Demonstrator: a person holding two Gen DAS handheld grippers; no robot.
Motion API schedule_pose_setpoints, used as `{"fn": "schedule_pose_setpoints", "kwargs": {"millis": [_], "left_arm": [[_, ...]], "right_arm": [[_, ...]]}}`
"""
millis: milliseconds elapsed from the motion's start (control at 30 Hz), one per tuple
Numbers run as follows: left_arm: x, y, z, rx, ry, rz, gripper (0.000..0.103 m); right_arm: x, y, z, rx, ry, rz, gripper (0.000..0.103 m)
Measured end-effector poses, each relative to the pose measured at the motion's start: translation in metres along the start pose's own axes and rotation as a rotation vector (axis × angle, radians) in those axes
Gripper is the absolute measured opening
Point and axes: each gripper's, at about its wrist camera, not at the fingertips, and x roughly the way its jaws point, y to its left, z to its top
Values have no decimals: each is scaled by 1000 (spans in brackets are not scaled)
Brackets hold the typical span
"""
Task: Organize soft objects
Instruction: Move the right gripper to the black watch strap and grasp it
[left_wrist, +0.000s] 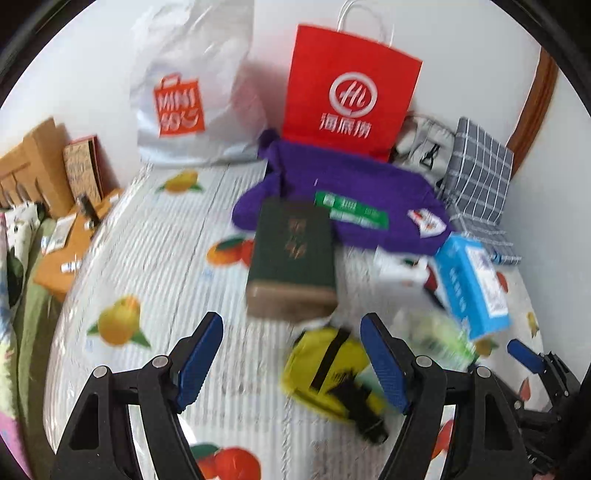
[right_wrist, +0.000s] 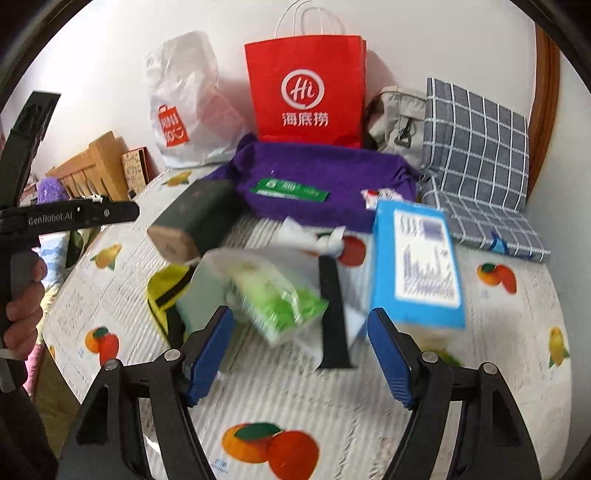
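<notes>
1. The left gripper (left_wrist: 291, 360) hangs over the fruit-print sheet (left_wrist: 155, 266) with its blue pads apart and nothing pressed between them.
2. The right gripper (right_wrist: 301, 354) also stands with pads apart, gripping nothing.
3. Just past the left gripper lies a yellow pouch (left_wrist: 325, 373) with a black strap; beside it, in front of the right gripper, a green-and-white plastic packet (right_wrist: 273, 295).
4. A blue tissue pack (right_wrist: 417, 266) stands tilted by the right pad; a dark green box (left_wrist: 291, 254) lies farther left.
5. Behind them spreads a purple cloth bag (right_wrist: 325, 181), with a grey checked cloth (right_wrist: 476, 155) to its right.
6. Against the wall stand a red paper bag (right_wrist: 306, 96) and a white plastic bag (right_wrist: 184, 110).
</notes>
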Motion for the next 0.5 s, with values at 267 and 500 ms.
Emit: {"fn": "schedule_pose_setpoints", "kwargs": {"millis": [267,500], "left_arm": [[17,5,-42,15,74,-39,76],[26,2,-61,19,110,-71,76]], "right_arm": [[7,-6,-28,40,-3,-49,73],[25,-29,-29,70,39,-61,53]]}}
